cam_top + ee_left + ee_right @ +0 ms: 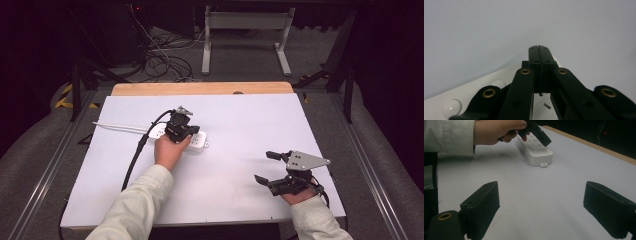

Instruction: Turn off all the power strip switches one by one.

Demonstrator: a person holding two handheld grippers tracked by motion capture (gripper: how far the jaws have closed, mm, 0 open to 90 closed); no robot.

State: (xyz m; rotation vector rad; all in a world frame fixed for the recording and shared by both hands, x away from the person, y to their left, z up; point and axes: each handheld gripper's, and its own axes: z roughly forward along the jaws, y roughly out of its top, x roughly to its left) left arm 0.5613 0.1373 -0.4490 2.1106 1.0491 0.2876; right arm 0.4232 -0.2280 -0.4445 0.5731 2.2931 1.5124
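The left gripper [181,131], jaws pressed together on nothing, points down over the white plastic power strip [199,142] lying mid-table. The right gripper [272,167] rests wide open, well apart. The strip looks rigid, light and smooth; I would clamp across its narrow sides. Its white cord [120,128] trails leftward.

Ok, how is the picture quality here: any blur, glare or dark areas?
High view: white table evenly lit, surroundings dark. Left gripper view: shut left tool sharp at its tips, soft nearer the lens. Right gripper view: right tool pads slightly soft, power strip clear, no glare.
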